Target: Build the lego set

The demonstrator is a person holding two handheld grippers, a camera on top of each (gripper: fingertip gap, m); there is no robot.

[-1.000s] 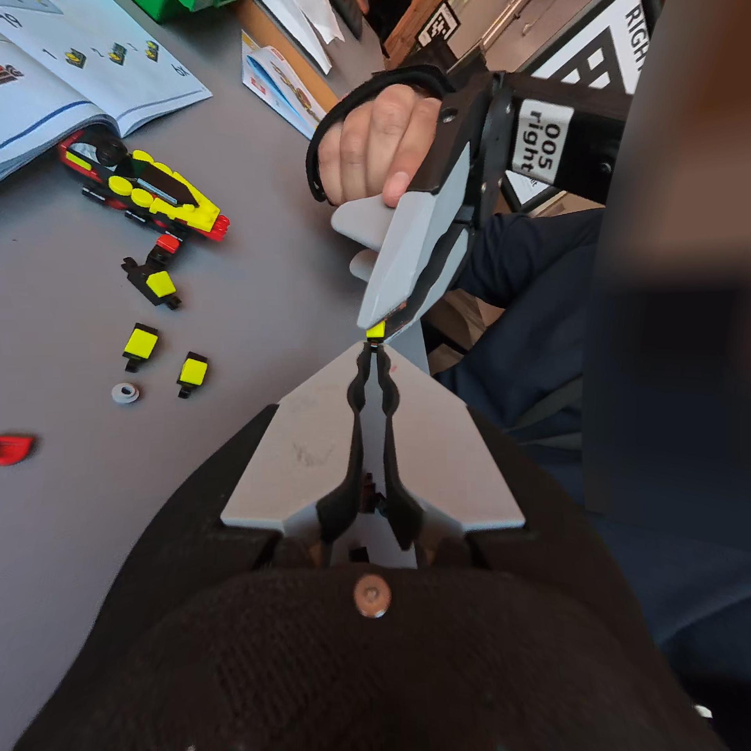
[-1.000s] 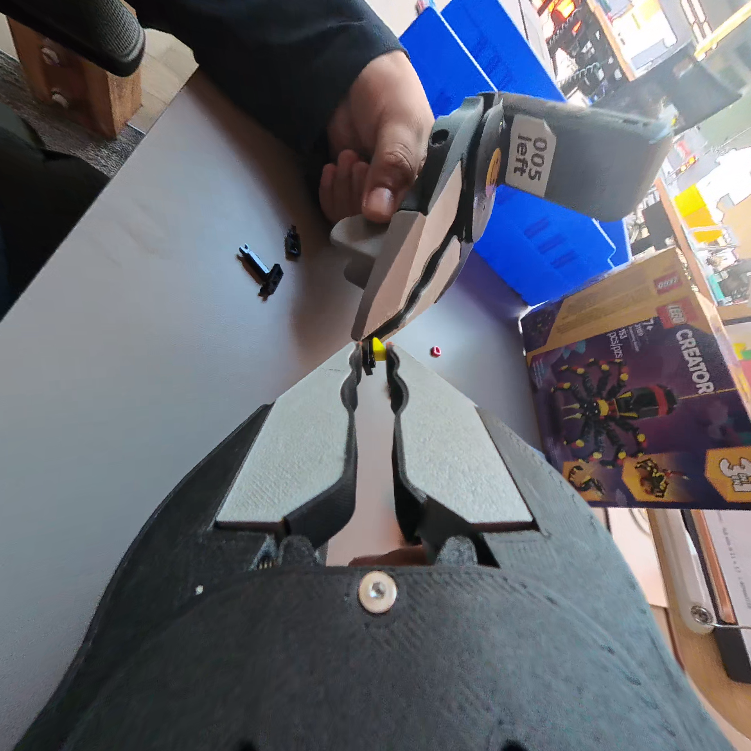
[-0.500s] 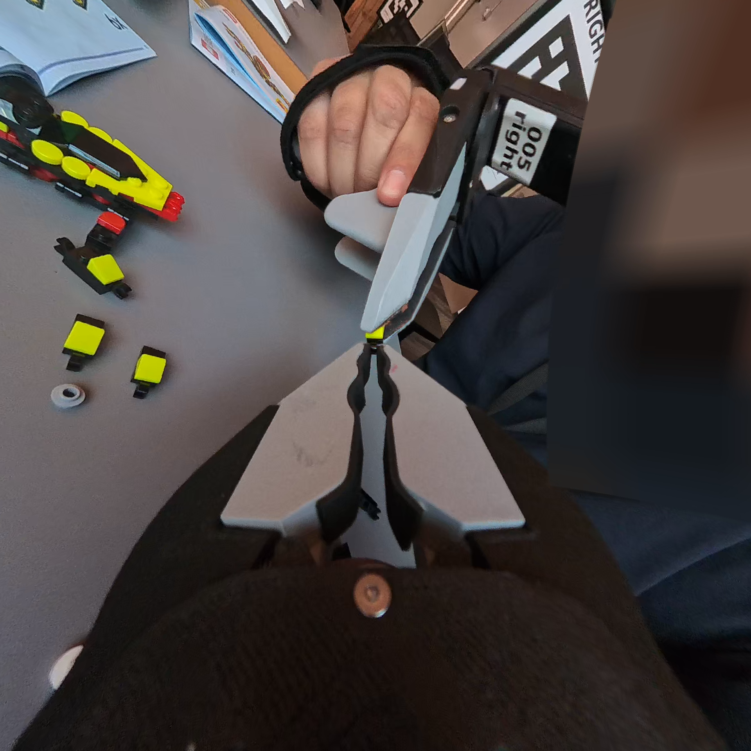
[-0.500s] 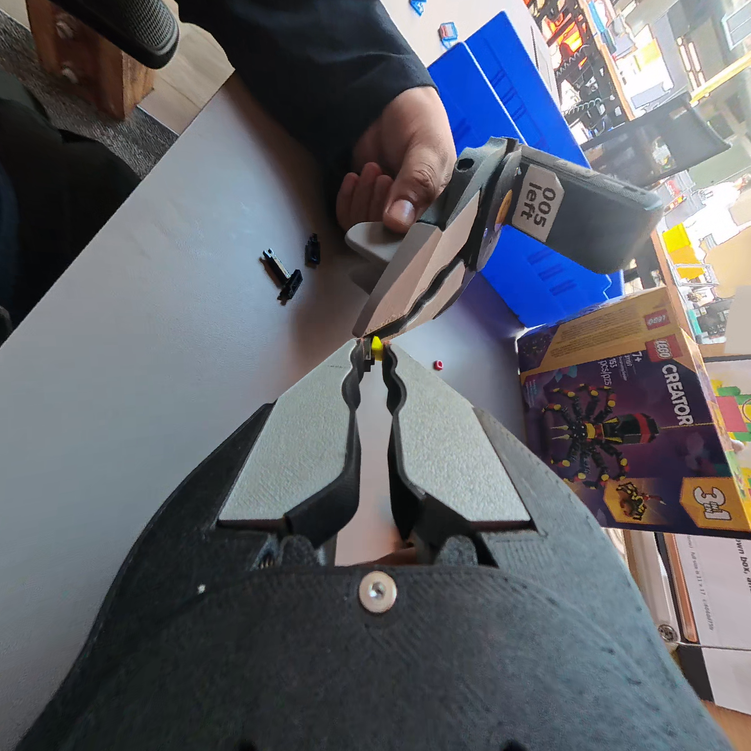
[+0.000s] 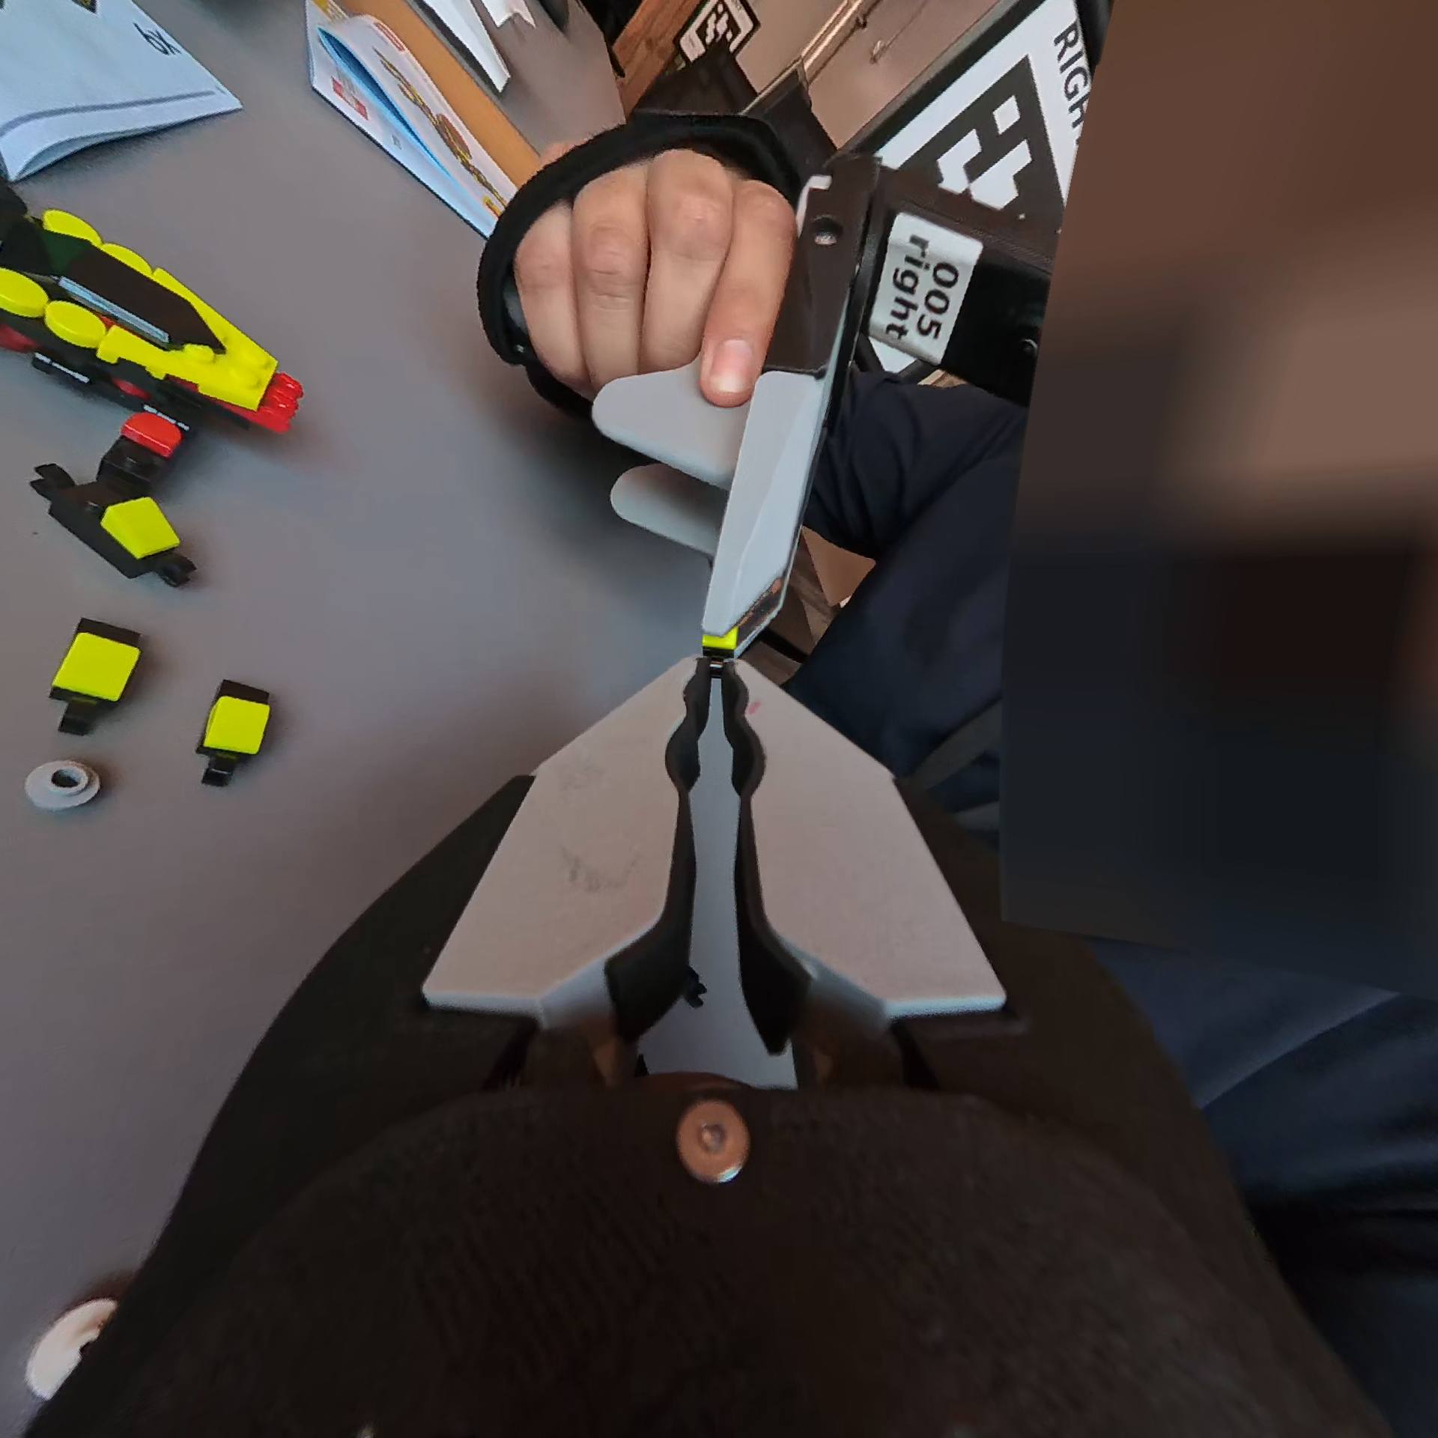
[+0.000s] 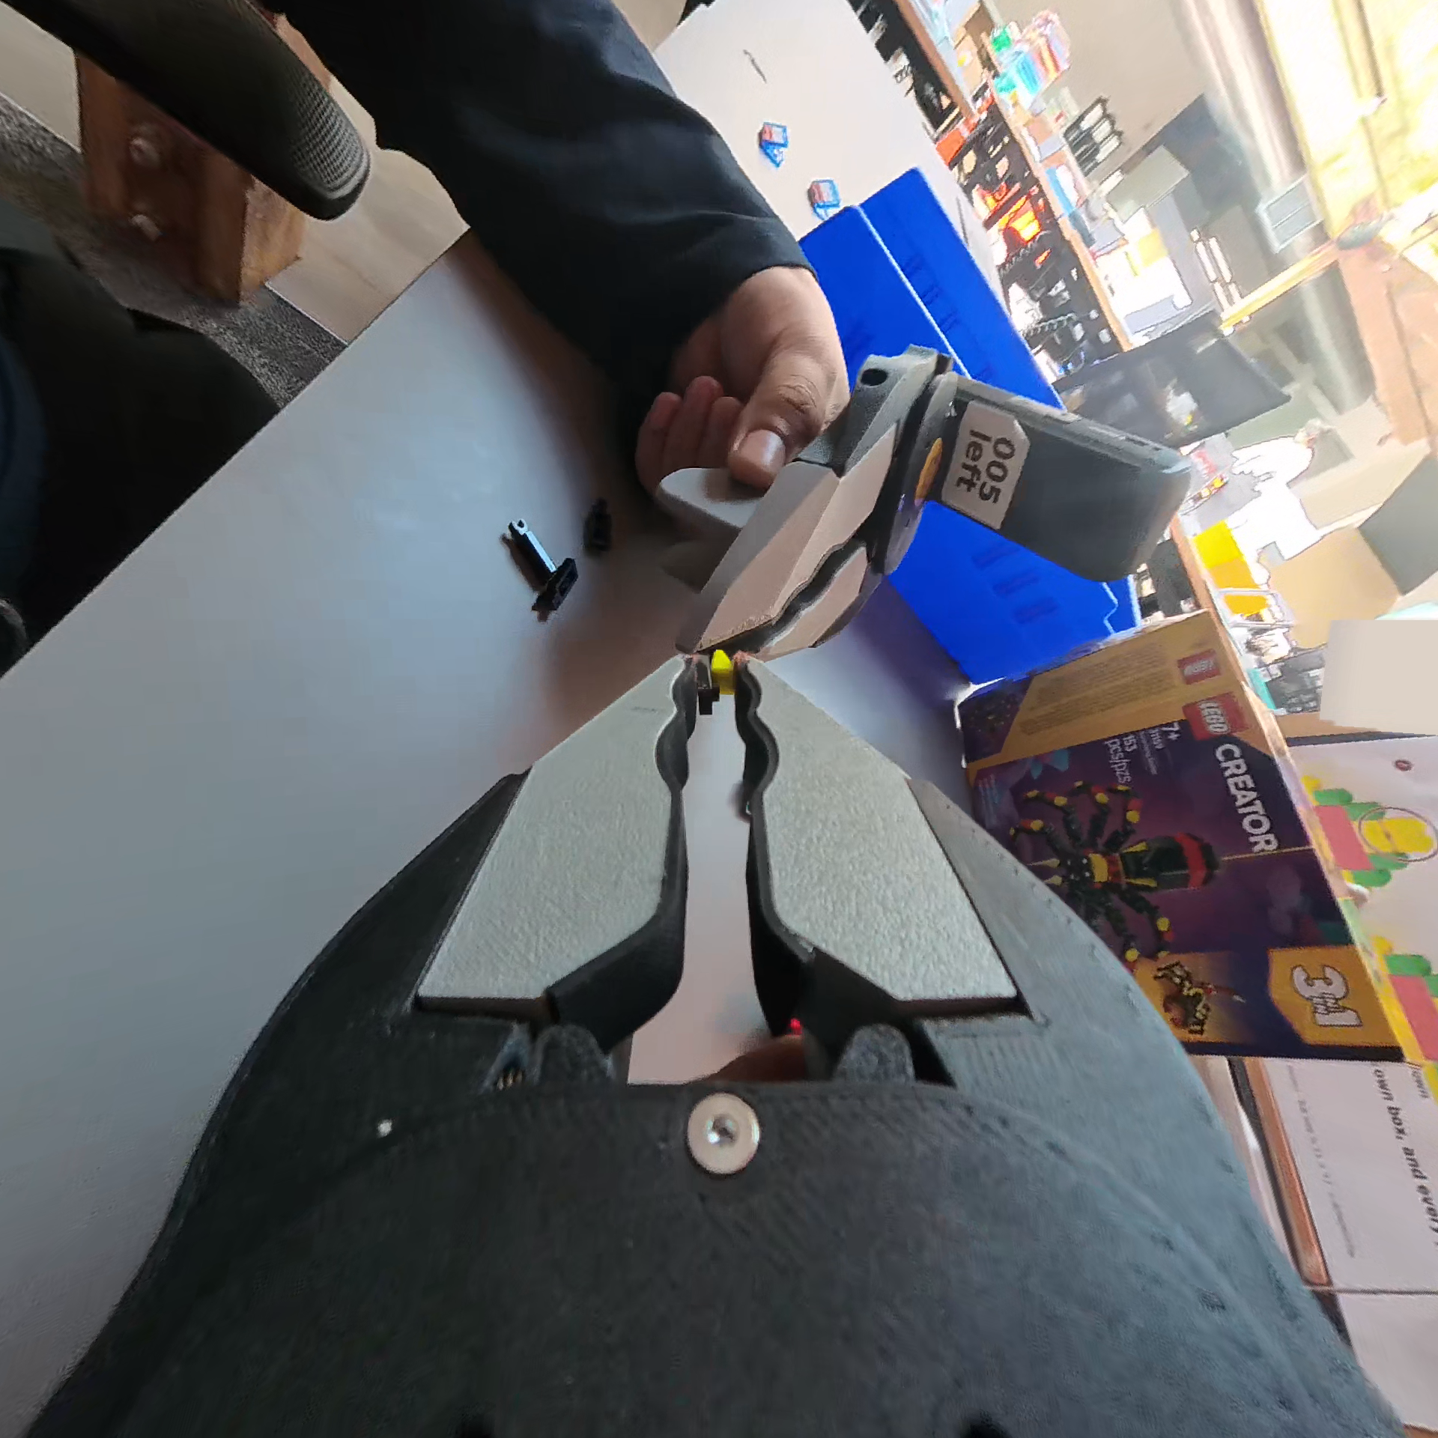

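Above grey table (image 5: 389, 545), yellow-black piece (image 6: 717, 675) pinched between both tool tips.

Tip to tip above the desk (image 5: 405, 498), the left hand-held gripper (image 5: 714, 671) and the right hand-held gripper (image 6: 712, 685) leave no gap between them. Left view: bare desk straight ahead, but yellow-and-black sub-assemblies (image 5: 93, 669) and the yellow model (image 5: 140, 327) crowd the far left. Right view: open desk to the left, two black pieces (image 6: 545, 564) lying in it; blue bins (image 6: 957, 436) and the set box (image 6: 1167, 840) wall off the right.
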